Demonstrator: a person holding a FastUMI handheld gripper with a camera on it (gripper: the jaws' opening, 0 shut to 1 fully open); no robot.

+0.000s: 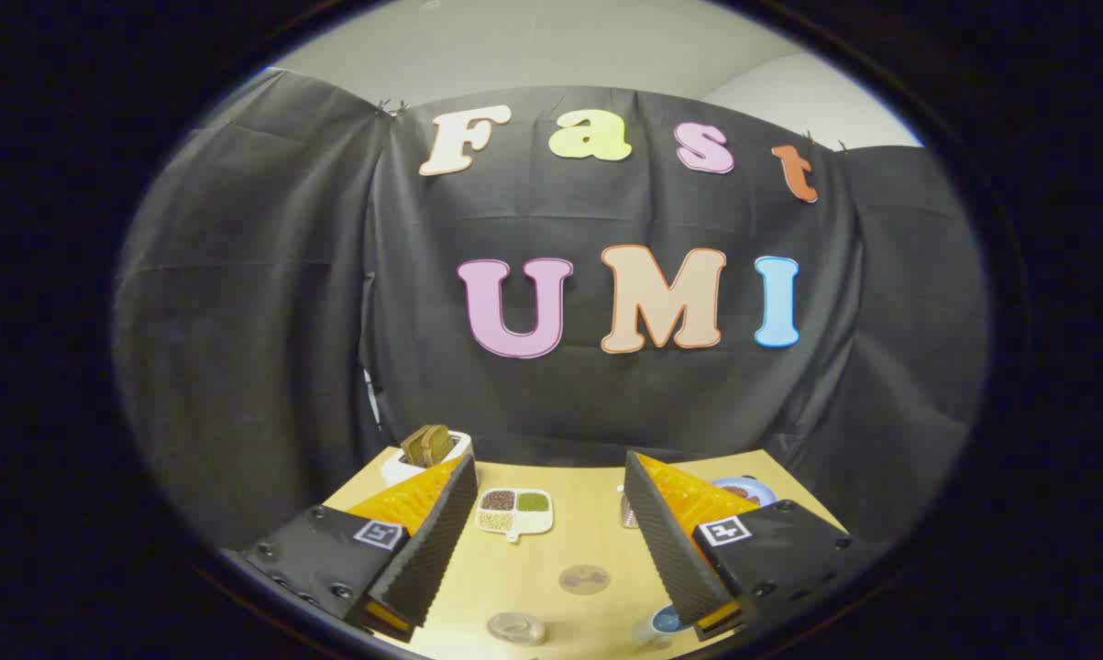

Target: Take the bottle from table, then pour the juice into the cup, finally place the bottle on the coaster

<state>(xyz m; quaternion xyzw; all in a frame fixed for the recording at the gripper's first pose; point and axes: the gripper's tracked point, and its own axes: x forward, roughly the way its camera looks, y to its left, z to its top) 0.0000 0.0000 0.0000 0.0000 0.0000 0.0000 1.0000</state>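
Two fingers of the gripper [546, 550] stand spread wide above a wooden table [551, 568], holding nothing, a stance that suits an approach rather than a grasp. Between them, well beyond the tips, sits a white divided dish [514, 511] of grains. Nearer, a round translucent disc [584, 578], likely the coaster, lies flat on the bare wood, and a second clear round piece [516, 628], possibly the cup seen from above, rests close to the camera. A small clear object [629, 513] pokes out beside the right finger; whether it is the bottle cannot be told. A white container with brown contents [427, 451] waits at the far left, a blue-rimmed plate [745, 490] at the far right. By this reading, the task has barely begun.
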